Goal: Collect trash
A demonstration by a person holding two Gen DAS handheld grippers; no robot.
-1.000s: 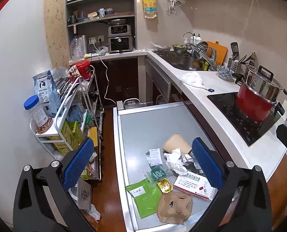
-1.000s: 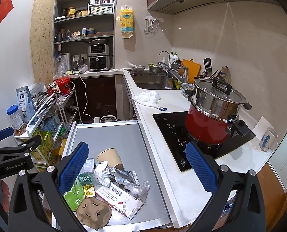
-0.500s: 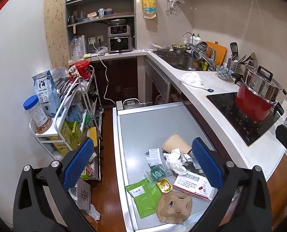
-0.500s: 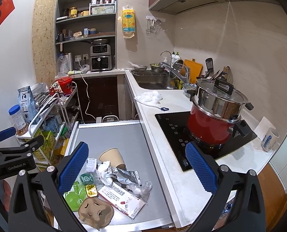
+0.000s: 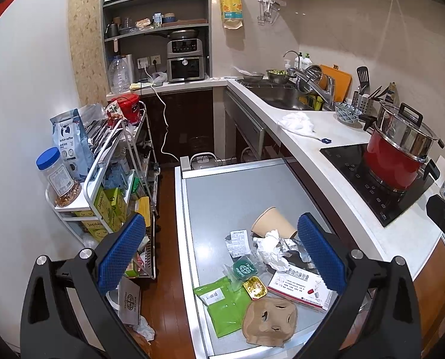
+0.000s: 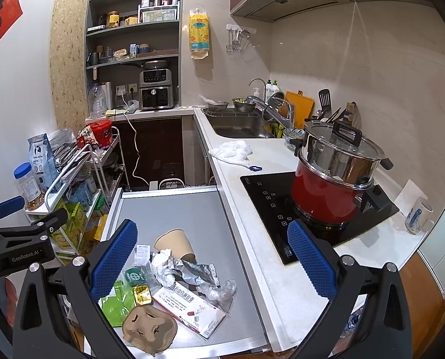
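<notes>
- Left hand-held gripper [image 5: 219, 251]: jaws spread wide, holding nothing, raised above the trash pile.
- Right hand-held gripper [image 6: 212, 252]: jaws equally wide, empty, above the same pile.
- Trash location: clustered at the near end of the grey bench [image 5: 222, 191], left of the white counter.
- Paper cup [image 5: 272, 226]: lying on its side at the far edge of the pile; light, crushable. Pinch the rim wall gently.
- Crumpled tissue [image 5: 269, 246]: soft, weightless; any fold will do.
- Foil wrapper [image 6: 197, 269]: thin, slippery; grip a raised crease.
- Medicine box [image 6: 192, 308]: stiff, flat; clamp across a long edge.
- Green pouch [image 5: 225, 299]: limp, flat against the bench; lift from a corner.
- Pulp cup carrier [image 5: 270, 320]: nearest item, rigid, light; take its edge.
</notes>
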